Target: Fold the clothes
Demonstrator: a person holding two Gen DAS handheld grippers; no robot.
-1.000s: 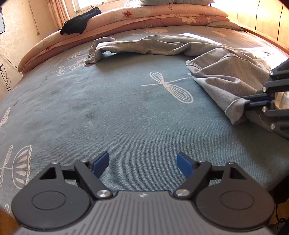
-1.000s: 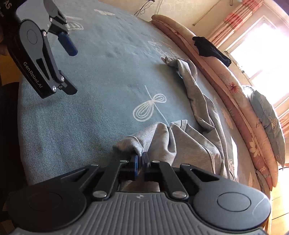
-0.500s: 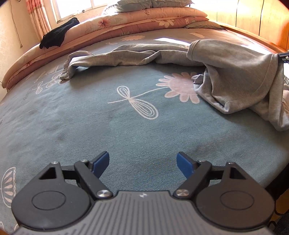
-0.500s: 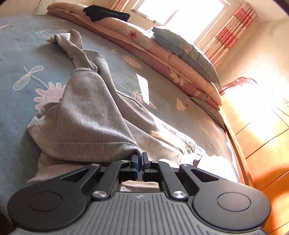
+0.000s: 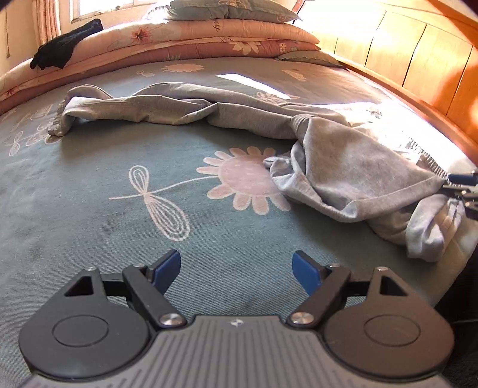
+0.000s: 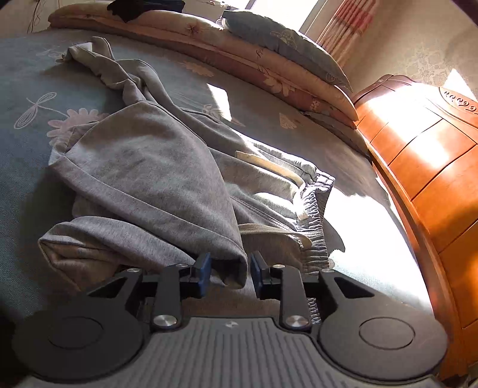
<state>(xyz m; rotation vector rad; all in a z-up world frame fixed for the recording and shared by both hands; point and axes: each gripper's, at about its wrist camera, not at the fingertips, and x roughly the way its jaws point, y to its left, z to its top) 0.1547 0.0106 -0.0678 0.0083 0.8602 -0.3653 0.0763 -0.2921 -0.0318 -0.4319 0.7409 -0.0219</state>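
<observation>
Grey sweatpants (image 5: 343, 155) lie rumpled on the blue-green bedspread (image 5: 149, 238). One leg stretches to the far left. The other leg is folded over toward the waistband, which shows with its beige drawstring in the right wrist view (image 6: 269, 167). My right gripper (image 6: 230, 271) is open, with the hem of the folded leg (image 6: 167, 179) lying loose between its blue pads. Its tip shows at the right edge of the left wrist view (image 5: 461, 188). My left gripper (image 5: 236, 268) is open and empty over bare bedspread, well short of the pants.
Folded floral quilts (image 5: 179, 38) with a pillow (image 5: 233, 9) and a black garment (image 5: 65, 44) line the far side. A wooden headboard (image 6: 433, 179) runs along the right. The bed's near edge drops off at lower right (image 5: 460, 268).
My right gripper carried the leg hem over toward the waistband, lowered it and opened its jaws. The left gripper stayed open as its view swung right toward the pants.
</observation>
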